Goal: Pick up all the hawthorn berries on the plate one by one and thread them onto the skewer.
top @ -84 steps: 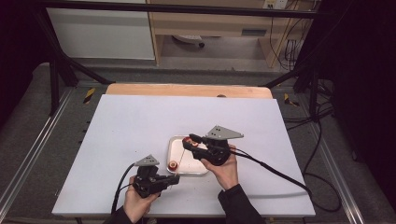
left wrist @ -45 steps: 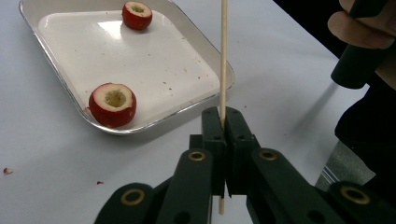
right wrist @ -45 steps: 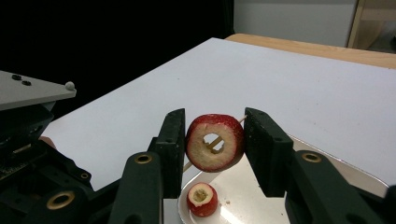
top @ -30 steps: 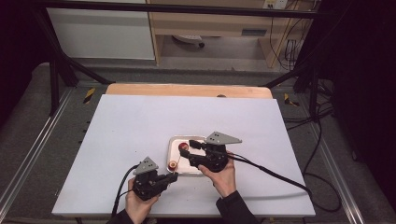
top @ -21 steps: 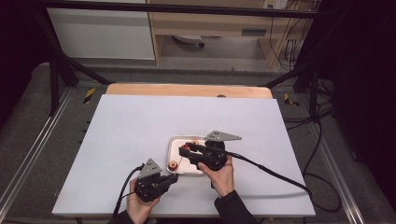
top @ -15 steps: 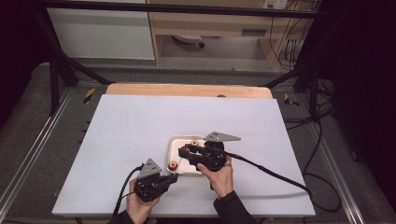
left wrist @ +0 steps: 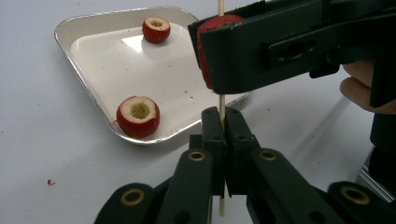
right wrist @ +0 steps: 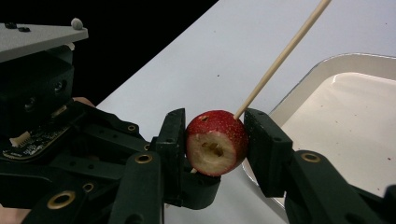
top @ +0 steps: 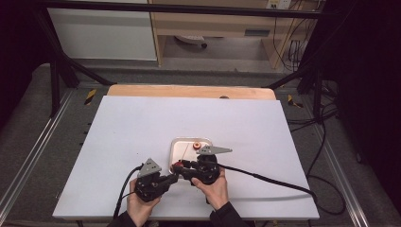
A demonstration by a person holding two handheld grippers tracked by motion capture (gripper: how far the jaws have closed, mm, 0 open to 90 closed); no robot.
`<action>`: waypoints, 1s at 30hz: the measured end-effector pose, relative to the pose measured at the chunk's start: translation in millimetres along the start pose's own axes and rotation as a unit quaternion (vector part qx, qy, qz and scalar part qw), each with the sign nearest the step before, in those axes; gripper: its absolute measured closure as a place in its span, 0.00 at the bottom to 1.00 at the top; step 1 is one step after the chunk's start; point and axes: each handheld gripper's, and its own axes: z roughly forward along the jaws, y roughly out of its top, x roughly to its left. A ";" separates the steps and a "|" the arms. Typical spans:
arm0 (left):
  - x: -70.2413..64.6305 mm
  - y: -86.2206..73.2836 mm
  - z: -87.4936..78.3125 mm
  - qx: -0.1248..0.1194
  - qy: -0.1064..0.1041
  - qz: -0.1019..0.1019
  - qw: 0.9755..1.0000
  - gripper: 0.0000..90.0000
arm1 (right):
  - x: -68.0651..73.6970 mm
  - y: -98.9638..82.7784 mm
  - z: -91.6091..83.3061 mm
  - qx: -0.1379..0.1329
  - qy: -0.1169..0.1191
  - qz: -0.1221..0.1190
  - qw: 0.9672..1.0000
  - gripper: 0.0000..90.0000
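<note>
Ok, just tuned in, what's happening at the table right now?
A person is threading cored red fruits onto a thin wooden skewer. The left gripper is clamped on the skewer and holds it upright. The right gripper grips one cored red fruit between its pads, with the skewer running through it. Two more cored fruits, one near and one far, sit in the white tray on the white table.

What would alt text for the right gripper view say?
The right gripper clamps a red cored fruit threaded on a thin wooden skewer, above a white table. The left gripper sits close behind; a metal tray lies at right.
</note>
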 end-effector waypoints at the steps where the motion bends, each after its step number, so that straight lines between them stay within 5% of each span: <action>1: 0.0 0.1 0.1 0.001 0.000 0.002 1.000 0.99 | 0.0 -0.1 -0.1 0.001 0.000 -0.001 1.000 0.67; 4: 1.2 1.3 -1.6 -0.005 -0.004 0.006 1.000 0.98 | -0.1 2.0 -2.1 0.001 0.004 -0.007 1.000 0.66; 9: 7.8 1.6 -4.2 0.002 0.008 0.013 1.000 0.98 | -5.0 12.9 -11.5 0.004 -0.019 -0.045 0.999 0.41; 11: 11.9 1.4 -3.9 0.006 0.016 0.019 1.000 0.98 | -8.2 19.3 -17.2 0.002 -0.049 -0.068 0.996 0.35; 17: 19.5 1.4 -8.3 0.012 0.024 0.026 0.999 0.98 | -20.6 32.1 -24.2 0.039 -0.081 -0.099 0.991 0.16; 21: 24.4 0.4 -11.4 0.018 0.034 0.028 0.999 0.98 | -31.3 37.5 -26.4 0.062 -0.096 -0.105 0.988 0.13; 30: 29.7 0.5 -14.8 0.020 0.040 0.035 0.998 0.98 | -54.3 51.0 -23.1 0.124 -0.135 -0.150 0.972 0.11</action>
